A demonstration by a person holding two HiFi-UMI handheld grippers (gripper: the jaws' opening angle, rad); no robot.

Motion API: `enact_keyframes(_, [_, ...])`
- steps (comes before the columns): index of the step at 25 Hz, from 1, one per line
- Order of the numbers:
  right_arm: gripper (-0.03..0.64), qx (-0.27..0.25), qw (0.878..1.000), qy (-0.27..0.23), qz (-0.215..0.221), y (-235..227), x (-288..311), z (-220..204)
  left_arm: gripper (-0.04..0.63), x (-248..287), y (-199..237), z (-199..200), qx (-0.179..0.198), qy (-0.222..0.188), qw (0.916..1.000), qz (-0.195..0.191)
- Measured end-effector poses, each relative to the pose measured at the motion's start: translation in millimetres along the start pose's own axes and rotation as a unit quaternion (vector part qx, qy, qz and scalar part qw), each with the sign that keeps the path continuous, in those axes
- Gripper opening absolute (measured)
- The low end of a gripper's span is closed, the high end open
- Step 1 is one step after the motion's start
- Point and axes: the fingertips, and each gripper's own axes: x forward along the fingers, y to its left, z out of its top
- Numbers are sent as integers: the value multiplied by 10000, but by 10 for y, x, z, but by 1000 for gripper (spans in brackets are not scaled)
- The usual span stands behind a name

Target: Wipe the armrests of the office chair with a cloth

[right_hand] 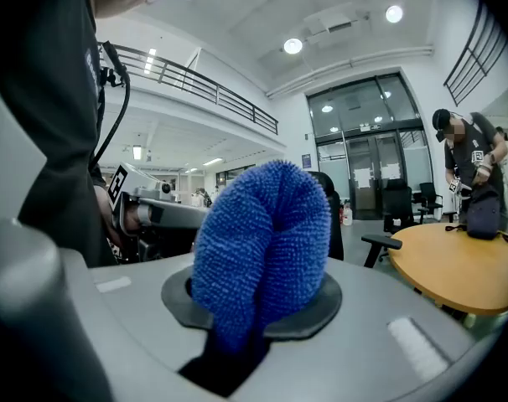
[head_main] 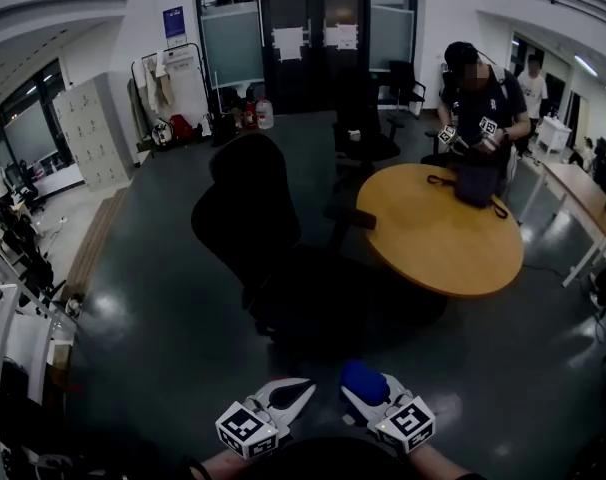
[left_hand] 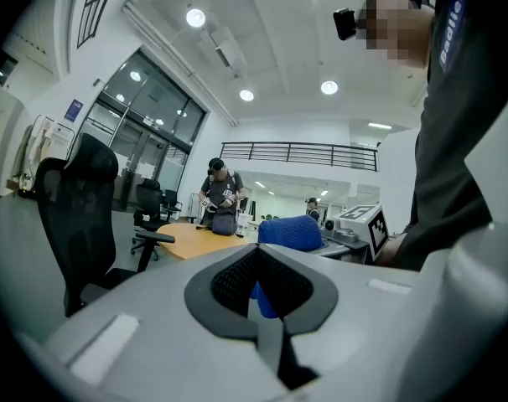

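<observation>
Nearest, at six o'clock in the head view, my left tongs (head_main: 301,388) and right tongs (head_main: 368,388) hang close to my body, the right carrying the blue cloth (head_main: 361,376). The office chair (head_main: 248,218) stands well apart at twelve o'clock, one armrest (head_main: 353,218) toward the round counter (head_main: 438,238), so I judge wiping not yet begun. From the left gripper view, those jaws are together on nothing, free perhaps to steady the chair at nine o'clock. From the right gripper view, the jaws pinch the cloth's lower end, so a rounded wad stands forward as a wiping face.
</observation>
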Motion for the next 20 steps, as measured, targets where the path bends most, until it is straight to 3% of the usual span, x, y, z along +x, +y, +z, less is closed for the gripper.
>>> enact_keyframes(20, [107,28,9995,188,247,182,119,-58,15,-55,-13,24,177,-34,9998,-38])
